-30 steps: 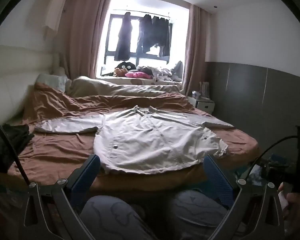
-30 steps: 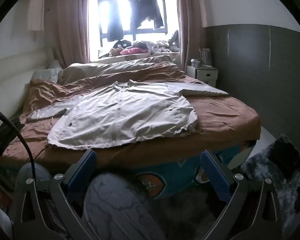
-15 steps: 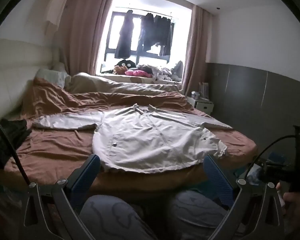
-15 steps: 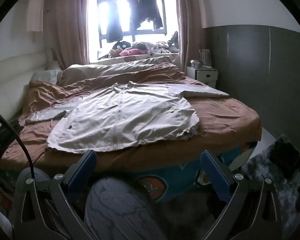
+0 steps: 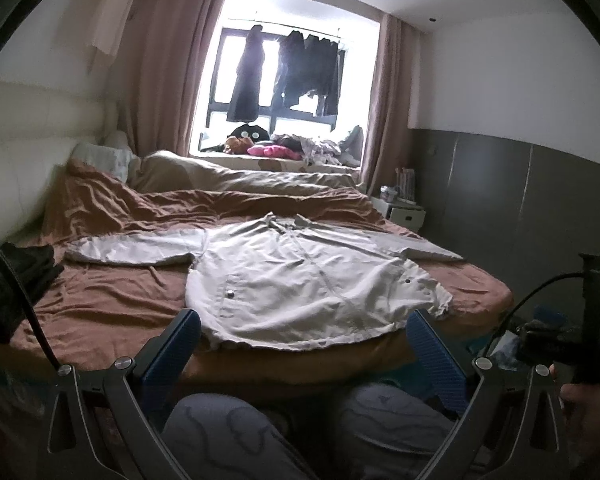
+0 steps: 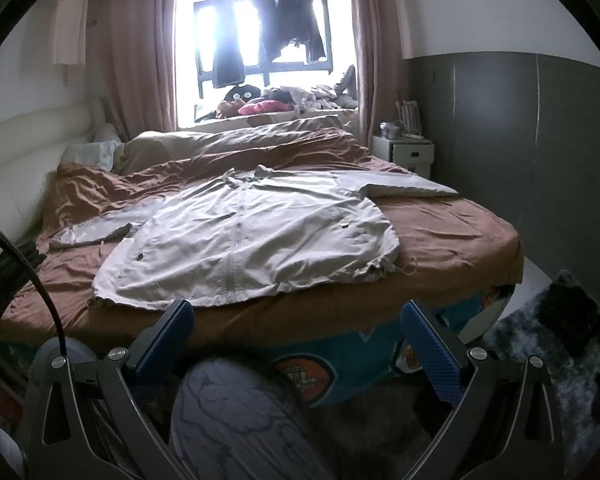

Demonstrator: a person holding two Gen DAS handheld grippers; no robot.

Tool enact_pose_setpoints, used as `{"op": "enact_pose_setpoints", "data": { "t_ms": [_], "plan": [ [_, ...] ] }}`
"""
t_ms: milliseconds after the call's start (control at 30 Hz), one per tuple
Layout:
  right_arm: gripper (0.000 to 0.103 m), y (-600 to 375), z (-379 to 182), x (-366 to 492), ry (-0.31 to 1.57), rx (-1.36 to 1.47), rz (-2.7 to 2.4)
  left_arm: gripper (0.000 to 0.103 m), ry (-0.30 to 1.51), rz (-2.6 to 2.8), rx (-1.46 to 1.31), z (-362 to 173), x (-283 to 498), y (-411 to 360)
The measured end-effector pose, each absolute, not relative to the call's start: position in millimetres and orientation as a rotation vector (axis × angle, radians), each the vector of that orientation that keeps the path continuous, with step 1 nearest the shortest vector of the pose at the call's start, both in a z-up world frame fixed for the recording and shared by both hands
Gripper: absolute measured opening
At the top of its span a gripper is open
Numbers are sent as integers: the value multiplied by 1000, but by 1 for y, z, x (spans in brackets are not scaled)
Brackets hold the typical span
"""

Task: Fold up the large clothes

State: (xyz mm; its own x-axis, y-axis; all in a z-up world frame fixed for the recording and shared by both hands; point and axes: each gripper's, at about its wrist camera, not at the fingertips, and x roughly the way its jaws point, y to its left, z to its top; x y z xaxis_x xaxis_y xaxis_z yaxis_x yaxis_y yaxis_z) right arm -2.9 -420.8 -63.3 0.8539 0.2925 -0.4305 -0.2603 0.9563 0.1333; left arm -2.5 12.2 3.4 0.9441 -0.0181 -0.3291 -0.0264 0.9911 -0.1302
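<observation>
I'm looking into a home bedroom: a bed (image 5: 100, 308) with rumpled brown sheets fills the middle of the frame, a white nightstand (image 6: 404, 154) sits at centre right, and clothes (image 5: 284, 68) hang drying before the curtained window at top centre

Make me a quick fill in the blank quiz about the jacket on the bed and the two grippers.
1. The beige jacket lies spread flat on the ____ bedsheet.
2. Both the left gripper and the right gripper have their jaws ____.
3. The jacket's front is closed by a ____ running down its middle.
4. Dark clothes hang in front of the ____.

Missing words: brown; open; zipper; window
</observation>
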Motion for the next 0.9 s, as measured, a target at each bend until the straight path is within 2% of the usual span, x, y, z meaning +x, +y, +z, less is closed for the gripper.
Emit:
{"op": "enact_pose_setpoints", "data": {
  "t_ms": [900],
  "plan": [
    [103,-428,-66,-5,475,117,292,103,322,-12,-133,8,-9,11]
  ]
}}
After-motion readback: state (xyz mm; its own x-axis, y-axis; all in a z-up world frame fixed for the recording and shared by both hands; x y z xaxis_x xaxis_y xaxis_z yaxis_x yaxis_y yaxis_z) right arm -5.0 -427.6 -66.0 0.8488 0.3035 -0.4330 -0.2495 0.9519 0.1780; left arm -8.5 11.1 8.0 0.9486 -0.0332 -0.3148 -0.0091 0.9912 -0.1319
